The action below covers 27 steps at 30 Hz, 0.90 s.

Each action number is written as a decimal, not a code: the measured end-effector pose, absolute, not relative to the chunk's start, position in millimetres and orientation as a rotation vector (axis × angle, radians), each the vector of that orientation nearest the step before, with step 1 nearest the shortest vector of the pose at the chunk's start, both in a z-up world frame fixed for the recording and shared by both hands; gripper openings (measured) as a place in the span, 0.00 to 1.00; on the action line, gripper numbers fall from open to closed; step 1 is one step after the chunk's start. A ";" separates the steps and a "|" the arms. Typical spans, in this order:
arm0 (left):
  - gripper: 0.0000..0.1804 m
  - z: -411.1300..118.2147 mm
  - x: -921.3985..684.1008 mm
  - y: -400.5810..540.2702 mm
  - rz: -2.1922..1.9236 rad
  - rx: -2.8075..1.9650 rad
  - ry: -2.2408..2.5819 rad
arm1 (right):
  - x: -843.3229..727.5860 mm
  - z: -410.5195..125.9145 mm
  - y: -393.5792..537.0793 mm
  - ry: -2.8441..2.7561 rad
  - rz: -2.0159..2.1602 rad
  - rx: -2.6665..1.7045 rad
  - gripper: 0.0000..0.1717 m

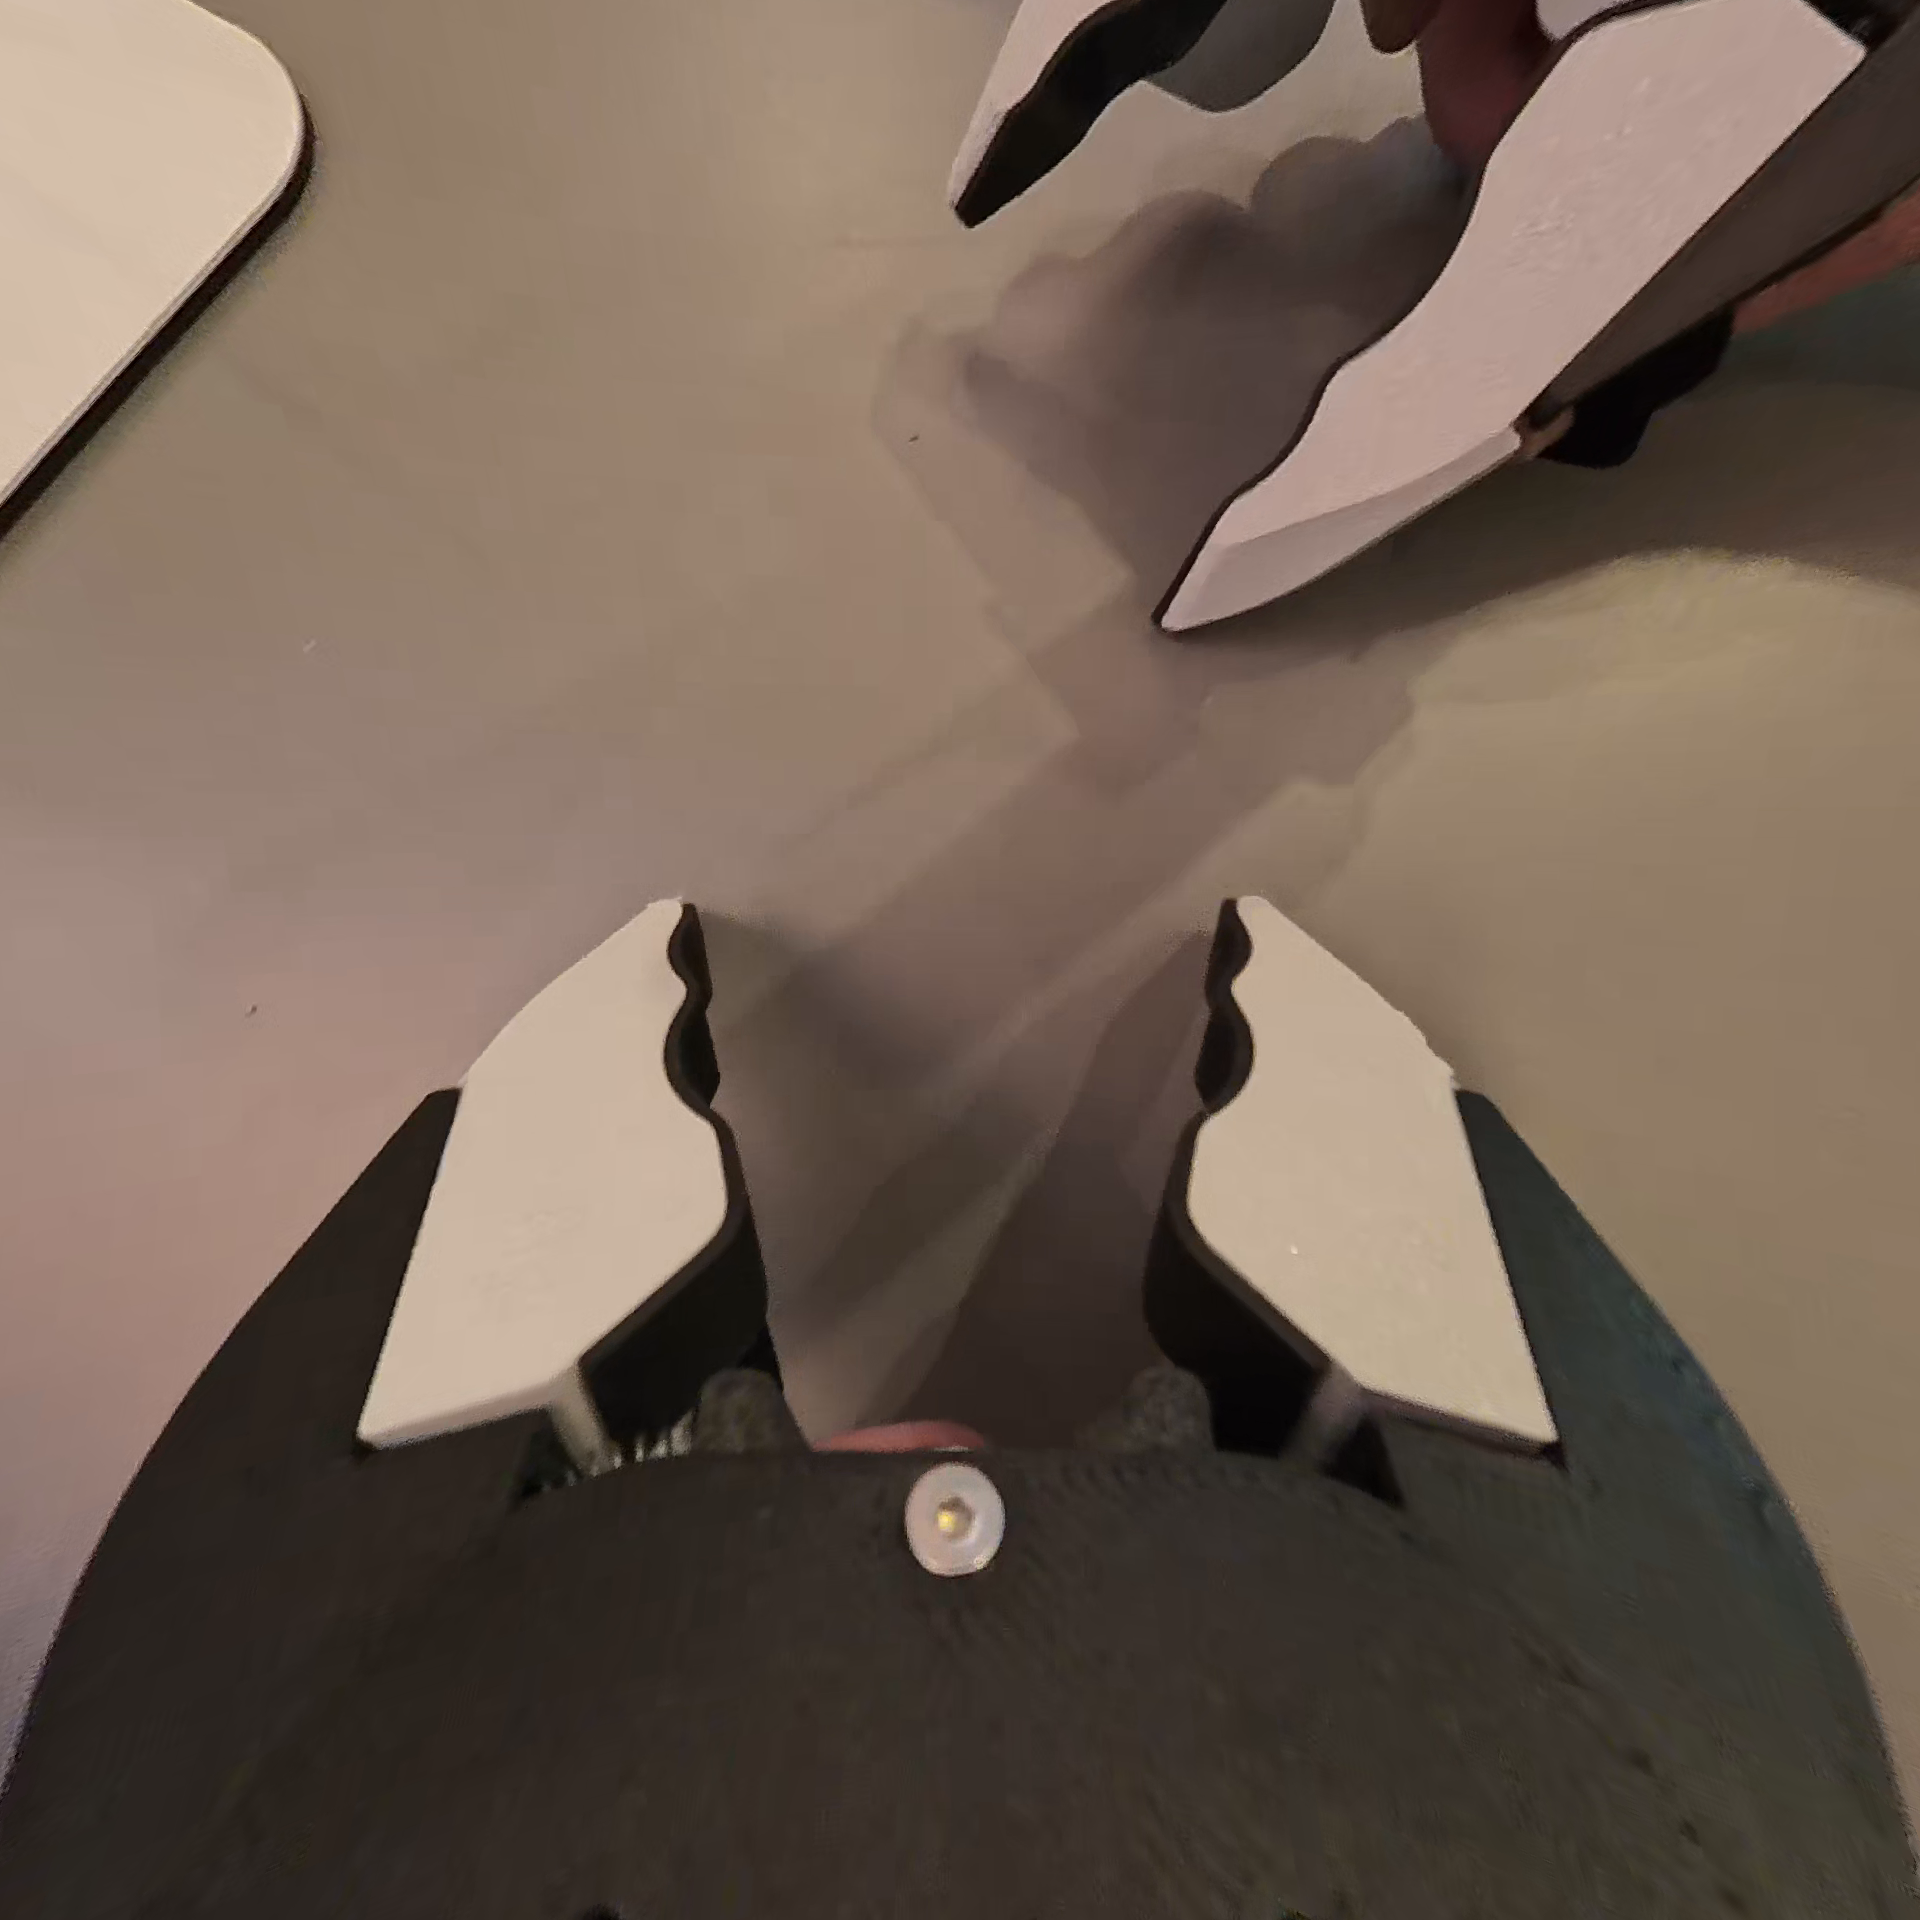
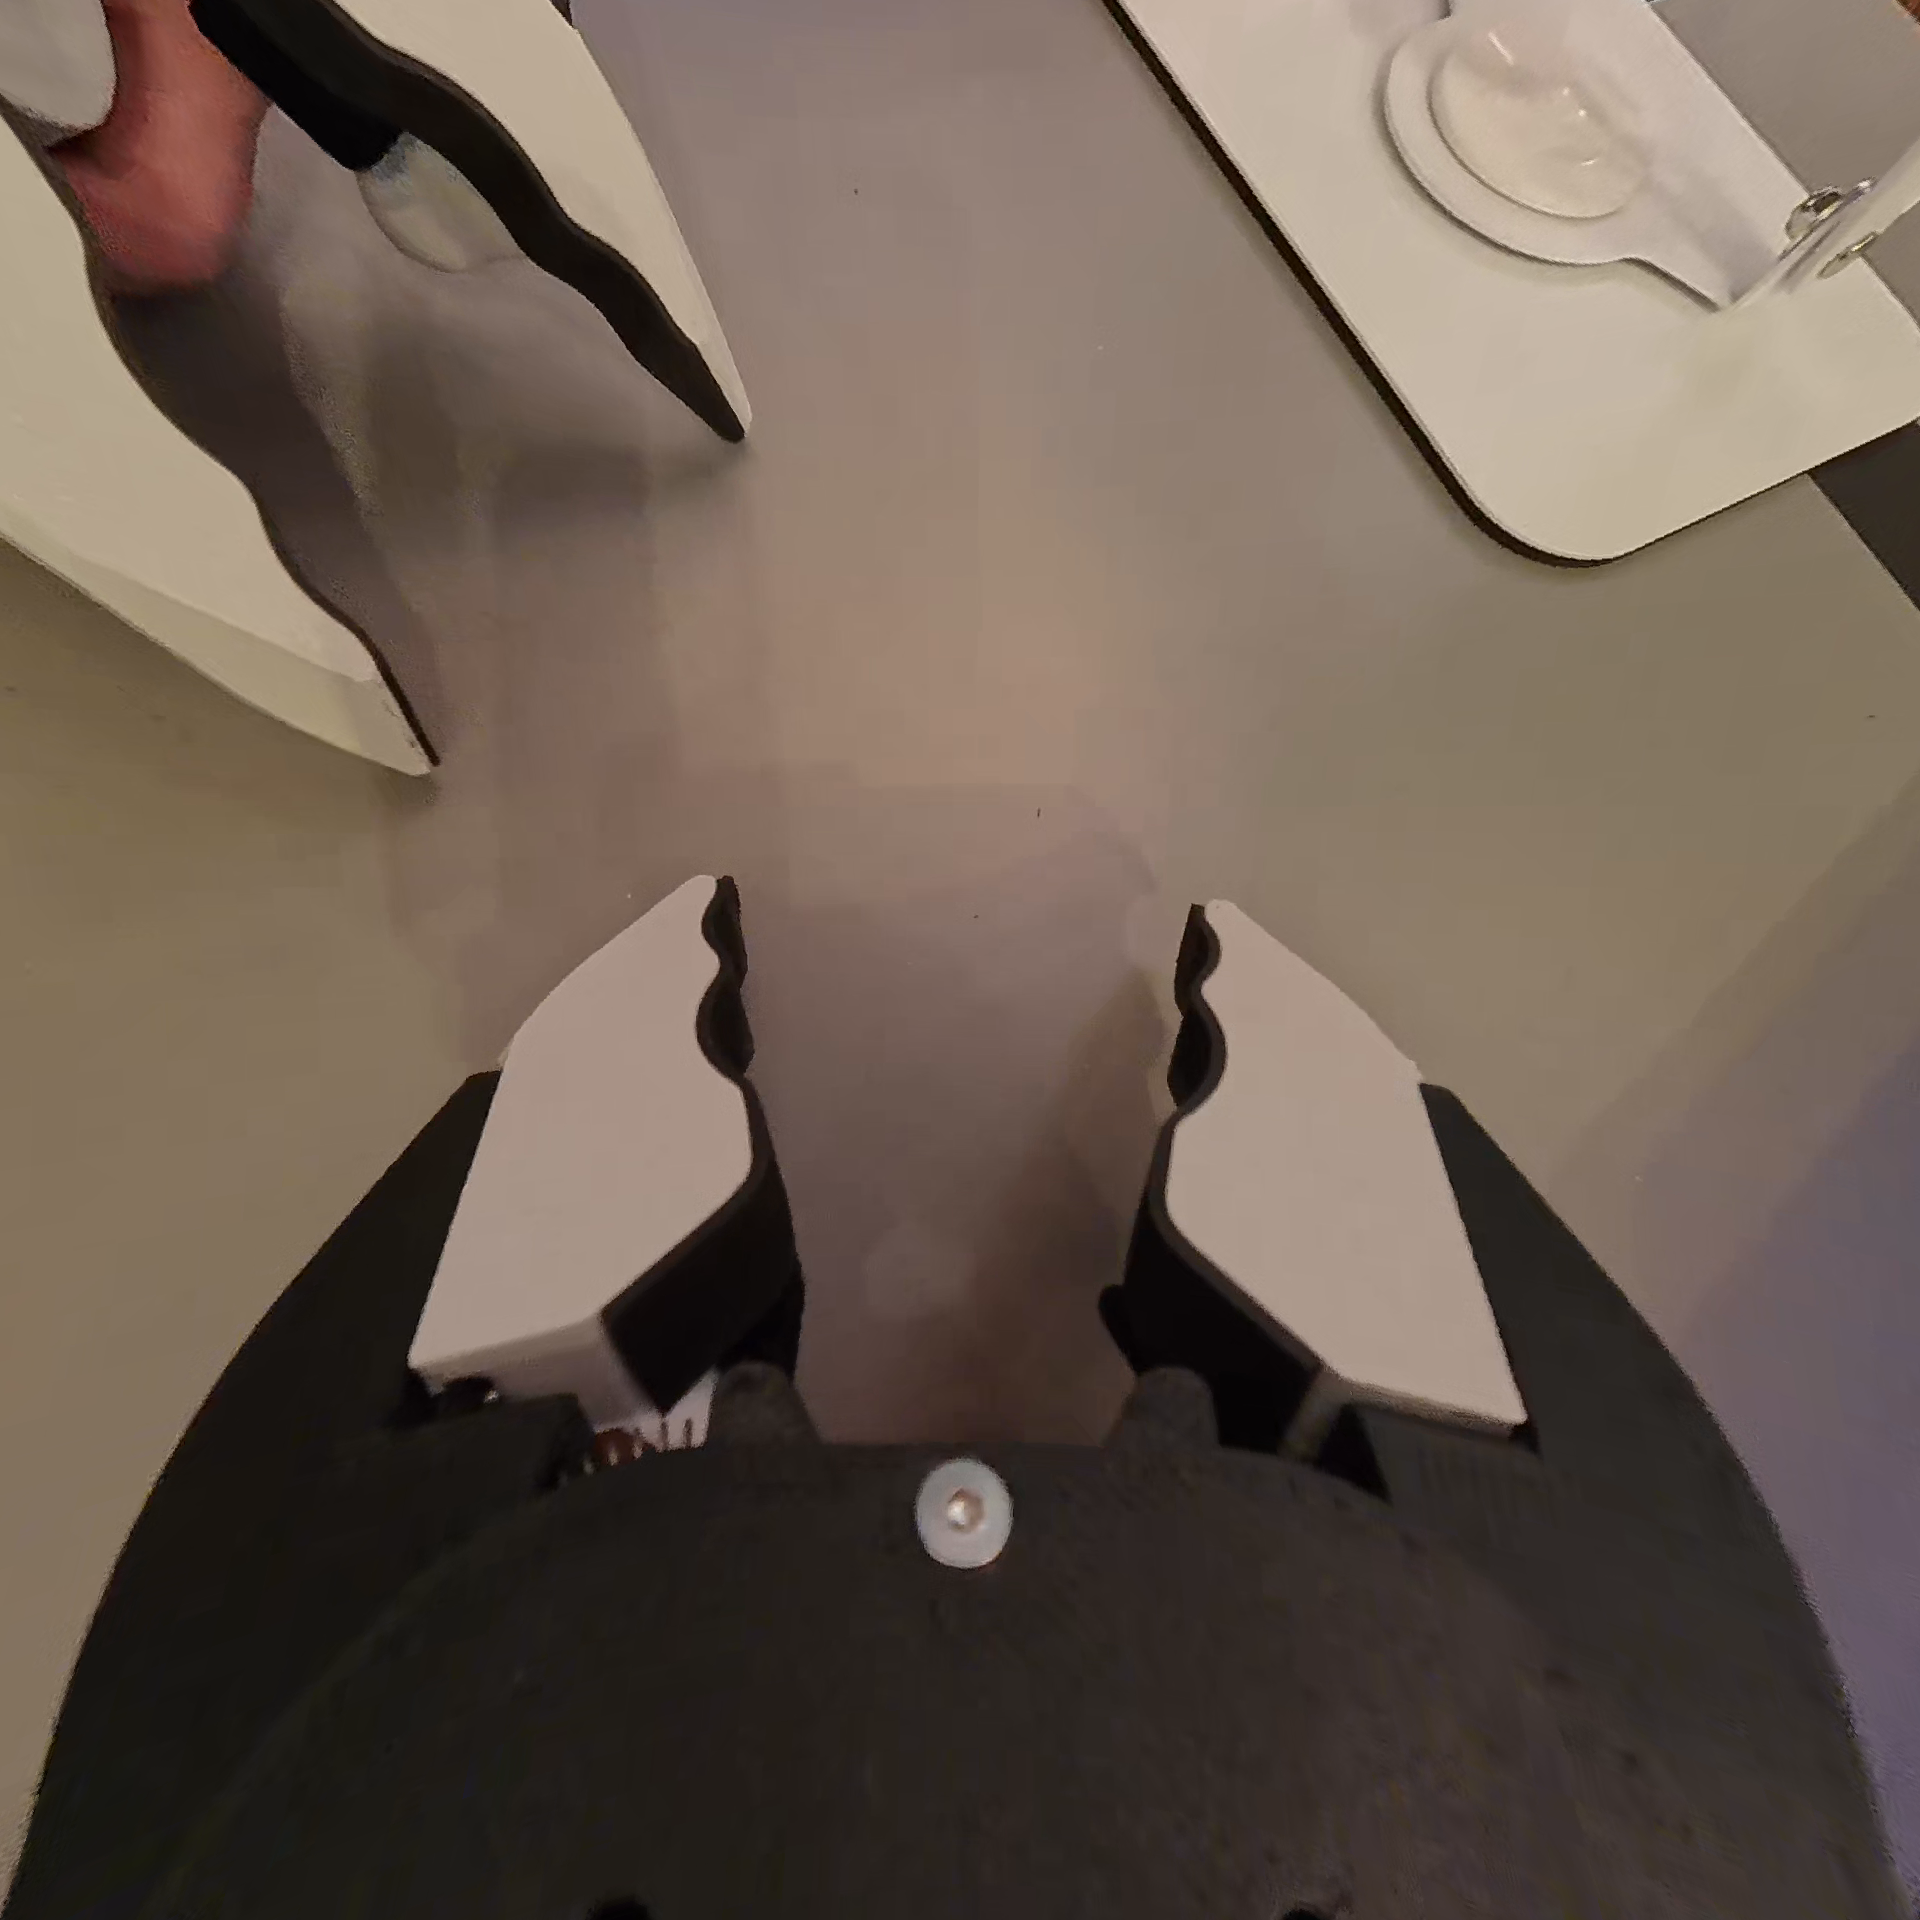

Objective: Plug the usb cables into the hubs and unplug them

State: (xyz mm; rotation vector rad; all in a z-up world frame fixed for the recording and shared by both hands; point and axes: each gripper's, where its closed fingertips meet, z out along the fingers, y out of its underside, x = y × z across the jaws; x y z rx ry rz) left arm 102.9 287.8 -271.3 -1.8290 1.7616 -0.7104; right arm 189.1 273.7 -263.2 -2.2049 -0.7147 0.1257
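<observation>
Both tools hang over a bare grey stretch of the bench [image 1: 520, 675], tips pointing down toward each other. The left hand-held gripper [image 1: 956, 909] is spread wide, its white fingers [image 1: 582, 1143] with dark wavy pads well apart and only bench surface between them. The right hand-held gripper [image 2: 961, 899] is likewise wide open with nothing in its grasp; from the left wrist view it shows at upper right, fingers parted, part of a person's hand [image 1: 1475, 94] behind it. A white board with rounded corners [image 2: 1538, 416] lies at the far right of the bench, carrying a clear dome-shaped piece [image 2: 1517, 135] and a small metal bracket [image 2: 1829, 223]. I cannot see any usb cables or hubs in either view, so I cannot tell where they lie.
</observation>
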 end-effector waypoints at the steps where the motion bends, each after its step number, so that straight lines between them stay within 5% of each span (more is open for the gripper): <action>1: 0.52 -270.4 97.4 288.5 -0.707 -1.825 1.766 | 188.9 -263.0 273.4 -0.719 0.125 -2.202 0.46; 5: 0.52 -225.2 54.6 308.8 -0.634 -1.699 1.675 | 188.1 -262.3 271.9 -0.739 0.121 -2.190 0.44; 10: 0.46 -107.8 -46.8 375.9 -0.329 -1.531 1.479 | 187.0 -262.7 271.0 -0.746 0.136 -2.192 0.43; 16: 0.30 -15.6 -141.6 476.8 0.153 -1.441 1.481 | 186.1 -263.1 270.1 -0.752 0.153 -2.196 0.41; 27: 0.29 -156.3 -143.4 559.4 0.193 -1.667 2.219 | 185.7 -263.2 269.1 -0.759 0.164 -2.196 0.41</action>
